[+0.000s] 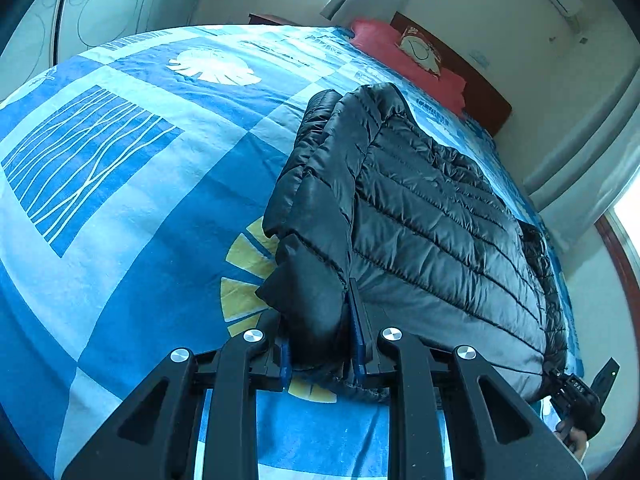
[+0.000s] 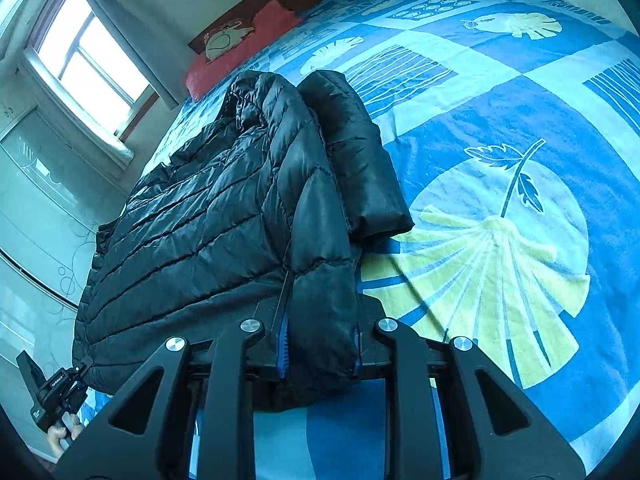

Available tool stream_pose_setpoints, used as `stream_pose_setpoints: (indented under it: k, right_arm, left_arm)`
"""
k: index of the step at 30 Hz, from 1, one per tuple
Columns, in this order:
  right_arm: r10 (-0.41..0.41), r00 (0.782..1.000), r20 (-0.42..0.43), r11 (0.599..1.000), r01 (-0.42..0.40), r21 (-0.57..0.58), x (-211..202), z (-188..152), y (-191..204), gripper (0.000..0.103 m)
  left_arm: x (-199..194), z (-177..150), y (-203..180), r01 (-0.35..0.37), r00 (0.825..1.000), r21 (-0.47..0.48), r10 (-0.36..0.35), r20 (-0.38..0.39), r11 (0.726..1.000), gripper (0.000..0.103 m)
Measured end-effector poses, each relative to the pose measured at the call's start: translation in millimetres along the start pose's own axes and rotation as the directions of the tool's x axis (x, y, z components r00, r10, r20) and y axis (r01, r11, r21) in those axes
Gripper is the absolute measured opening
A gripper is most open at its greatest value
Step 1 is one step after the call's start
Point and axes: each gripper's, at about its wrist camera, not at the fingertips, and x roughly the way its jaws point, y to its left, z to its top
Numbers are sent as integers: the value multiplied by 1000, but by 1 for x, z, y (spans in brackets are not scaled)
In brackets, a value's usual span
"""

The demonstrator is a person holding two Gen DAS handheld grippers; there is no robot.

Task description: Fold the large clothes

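A black quilted puffer jacket (image 1: 424, 208) lies on the bed, its sleeves folded in over the body. My left gripper (image 1: 320, 332) is shut on the jacket's hem corner and sleeve cuff at the near edge. The jacket also shows in the right wrist view (image 2: 208, 232). My right gripper (image 2: 320, 340) is shut on the other hem corner and sleeve. Each gripper appears in the other's view: the right gripper at the lower right (image 1: 580, 400), the left gripper at the lower left (image 2: 56, 392).
The blue patterned bedspread (image 1: 140, 208) covers the bed. A red pillow (image 1: 404, 60) lies at the wooden headboard (image 1: 484, 96). A window (image 2: 88, 60) with curtains and a glass wardrobe door (image 2: 36, 208) stand beside the bed.
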Motion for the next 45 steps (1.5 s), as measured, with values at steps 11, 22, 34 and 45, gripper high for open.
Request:
stream_pose_setpoints:
  k: [11,22,34,45]
  right_arm:
    - [-30,1000,4,1000,30,1,-3,-4,-1,33]
    - [-57,998,14,998,57,36,-14,-11,-11,50]
    - [-238,967,85,966,245,-77,-68,-26,12,51]
    - [-127,992,11,960,126,-250,-24,-23,108,38]
  left_arm:
    - [-2,-2,0,-7,1000,10,6,1,1000,24]
    - [-2,-2,2,-33,999,4,33,-3,999,35]
    - [-41,1,15,-28,999,81,31,-41,996,65]
    - [-54,50,25,-88,996,165,91,-12,982,72]
